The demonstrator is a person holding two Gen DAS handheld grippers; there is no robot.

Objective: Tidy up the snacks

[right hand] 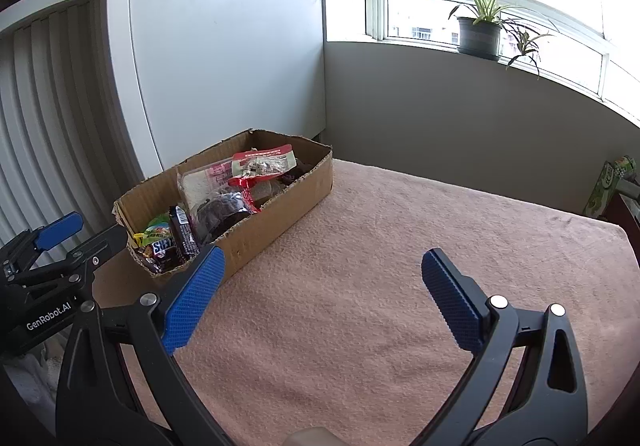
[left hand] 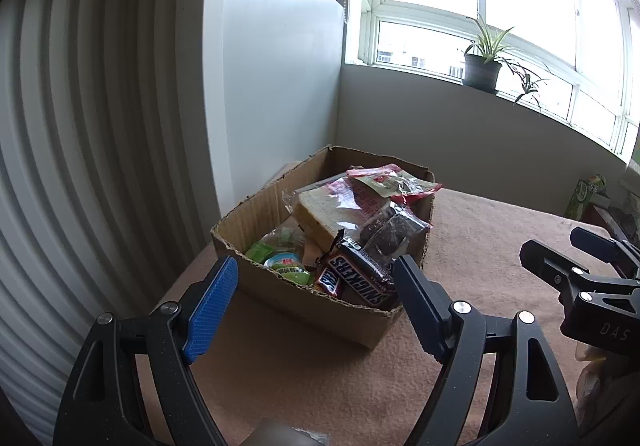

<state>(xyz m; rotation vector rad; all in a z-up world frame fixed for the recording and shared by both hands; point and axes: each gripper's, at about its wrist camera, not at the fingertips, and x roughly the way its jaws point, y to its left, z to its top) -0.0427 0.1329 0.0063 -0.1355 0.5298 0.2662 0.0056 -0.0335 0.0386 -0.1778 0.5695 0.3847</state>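
**Both grippers empty beside the filled snack box**

The left gripper (left hand: 316, 282) has its jaws spread wide with nothing between the blue pads; it hangs just in front of the near end of the cardboard box (left hand: 280, 298). The right gripper (right hand: 320, 278) is likewise spread apart and empty, poised above bare pink cloth to the right of the box, clear of it.

The snacks lie inside the box, which stands on the pink-covered worktop (right hand: 400, 246) near its far left corner, close to the white wall panel. At the near end sits a Snickers bar (left hand: 356, 278), with a small green-labelled packet (left hand: 286, 264) beside it. Behind these, a bagged slice of bread (left hand: 320, 214) leans at a tilt, a clear pack of dark cakes (left hand: 384, 230) rests against it, and a red-edged sachet (left hand: 394, 180) lies on top at the far end.

A potted plant (right hand: 478, 32) stands on the window sill beyond.
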